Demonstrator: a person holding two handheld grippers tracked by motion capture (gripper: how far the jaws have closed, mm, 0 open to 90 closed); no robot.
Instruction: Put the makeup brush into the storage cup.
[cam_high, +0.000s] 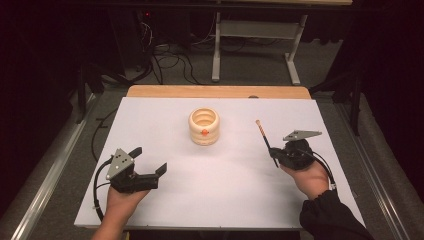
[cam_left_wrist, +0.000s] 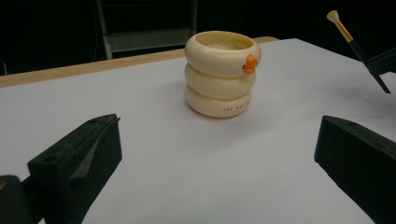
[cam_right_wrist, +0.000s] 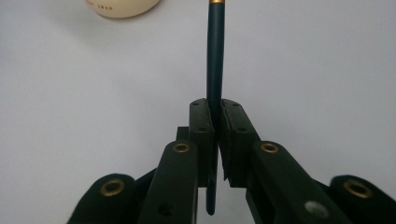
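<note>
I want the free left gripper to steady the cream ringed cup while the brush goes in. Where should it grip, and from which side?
Probably at a groove between the bulging rings of the cup, coming in level from the person's left, where the left gripper stands open. The grooves should seat the jaws, the cup stands upright, and its top stays free for the brush clamped in the right gripper.
</note>
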